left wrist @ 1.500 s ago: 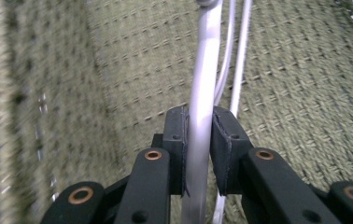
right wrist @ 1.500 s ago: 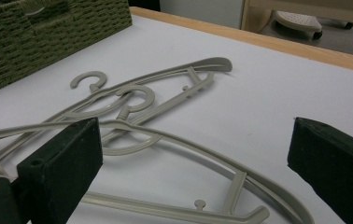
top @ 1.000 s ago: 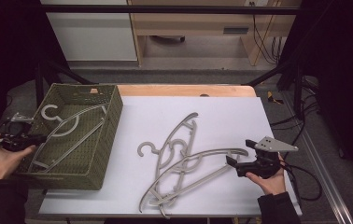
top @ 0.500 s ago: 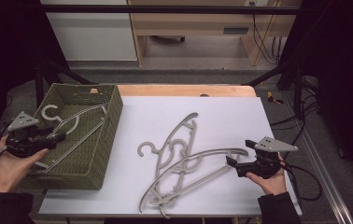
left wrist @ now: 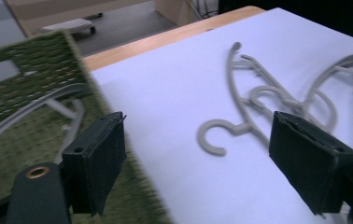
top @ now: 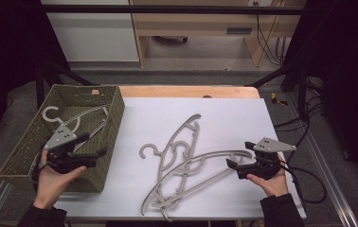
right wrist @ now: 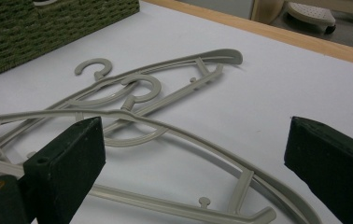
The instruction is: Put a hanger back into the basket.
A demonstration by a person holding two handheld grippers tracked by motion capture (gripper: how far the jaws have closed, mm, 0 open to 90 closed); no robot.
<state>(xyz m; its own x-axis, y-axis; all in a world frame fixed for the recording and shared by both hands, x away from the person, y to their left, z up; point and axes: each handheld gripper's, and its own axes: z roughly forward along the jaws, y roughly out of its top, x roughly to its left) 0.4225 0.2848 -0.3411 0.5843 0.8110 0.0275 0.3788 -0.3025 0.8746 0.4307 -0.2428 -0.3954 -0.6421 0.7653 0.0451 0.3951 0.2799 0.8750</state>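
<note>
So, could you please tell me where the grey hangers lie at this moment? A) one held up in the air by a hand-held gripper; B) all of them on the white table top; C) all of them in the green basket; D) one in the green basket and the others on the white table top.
D: one grey hanger lies inside the green basket, while the other hangers lie tangled on the white table top.
</note>
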